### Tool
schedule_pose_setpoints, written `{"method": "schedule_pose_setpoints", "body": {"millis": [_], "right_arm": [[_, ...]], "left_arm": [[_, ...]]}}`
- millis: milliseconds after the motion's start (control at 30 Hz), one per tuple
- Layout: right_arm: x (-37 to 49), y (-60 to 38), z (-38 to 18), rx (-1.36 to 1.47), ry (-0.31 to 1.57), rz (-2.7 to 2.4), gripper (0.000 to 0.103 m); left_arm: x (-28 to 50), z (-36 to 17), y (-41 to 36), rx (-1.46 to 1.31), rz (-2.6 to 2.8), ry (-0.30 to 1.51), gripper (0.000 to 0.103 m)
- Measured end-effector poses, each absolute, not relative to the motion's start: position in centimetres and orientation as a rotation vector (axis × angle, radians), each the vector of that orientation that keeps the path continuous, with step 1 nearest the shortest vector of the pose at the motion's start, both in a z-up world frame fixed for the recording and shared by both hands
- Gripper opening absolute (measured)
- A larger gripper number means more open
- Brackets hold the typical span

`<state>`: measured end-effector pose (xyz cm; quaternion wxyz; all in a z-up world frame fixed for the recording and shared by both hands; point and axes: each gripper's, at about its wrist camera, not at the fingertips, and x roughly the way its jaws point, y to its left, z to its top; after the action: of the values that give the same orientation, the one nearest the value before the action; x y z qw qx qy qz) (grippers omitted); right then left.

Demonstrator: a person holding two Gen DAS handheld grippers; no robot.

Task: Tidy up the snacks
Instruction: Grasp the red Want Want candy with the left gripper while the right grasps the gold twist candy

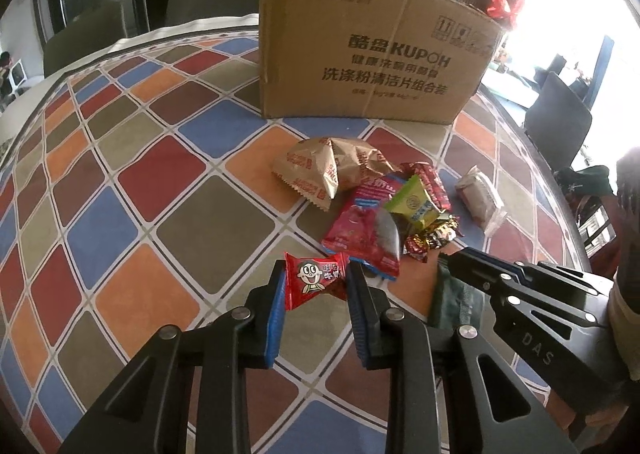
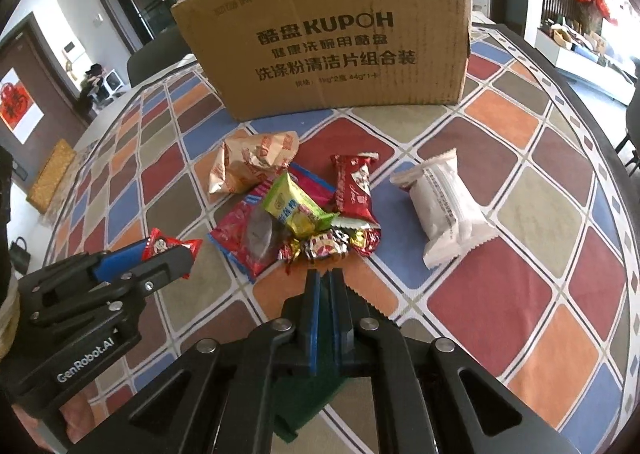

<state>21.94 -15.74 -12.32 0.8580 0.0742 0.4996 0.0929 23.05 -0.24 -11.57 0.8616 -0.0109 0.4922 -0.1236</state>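
My left gripper (image 1: pixel 316 280) is shut on a small red candy packet with a cartoon face (image 1: pixel 316 278), held above the table; it also shows in the right wrist view (image 2: pixel 168 246). My right gripper (image 2: pixel 325 282) is shut on a dark green packet (image 2: pixel 308 402), seen from the left wrist view too (image 1: pixel 456 298). A pile of snacks (image 2: pixel 296 213) lies ahead of both: a tan bag (image 1: pixel 320 169), a red-blue packet (image 1: pixel 360 230), a green-yellow packet (image 1: pixel 412 205). A white packet (image 2: pixel 444 205) lies to the right. A cardboard box (image 1: pixel 360 53) stands behind.
The round table has a checked cloth (image 1: pixel 140 173). Dark chairs stand behind the table (image 1: pixel 84 41) and at the right (image 1: pixel 556 121). The table edge curves round on the right (image 2: pixel 600 141).
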Motion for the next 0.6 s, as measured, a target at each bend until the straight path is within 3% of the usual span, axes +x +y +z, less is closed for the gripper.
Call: {"method": "schedule_pose_setpoints", "body": {"millis": [100,167,233,267,600], "right_arm": [[21.7,-16.2,-12.1,0.185,1.031,0.173,0.007],[21.9,-16.4,-12.0,0.205,1.034,0.184,0.013],[22.2,-16.3,-11.8,0.203,1.028,0.189,0.030],[22.3,-16.2,-11.8,0.199,1.027,0.187,0.032],[24.1,-15.9,-12.3,0.216,1.023,0.172,0.032]], "left_arm": [[23.1,-11.6,-0.3,-0.022,-0.262,1.034,0.029],[23.1,-11.6,-0.4,-0.020,-0.265,1.034,0.029],[23.1,-11.5,-0.5,-0.015,-0.267,1.030,0.029],[23.1,-11.5,-0.5,-0.014,-0.267,1.029,0.029],[23.5,-11.9,-0.4,-0.016,-0.262,1.038,0.029]]}}
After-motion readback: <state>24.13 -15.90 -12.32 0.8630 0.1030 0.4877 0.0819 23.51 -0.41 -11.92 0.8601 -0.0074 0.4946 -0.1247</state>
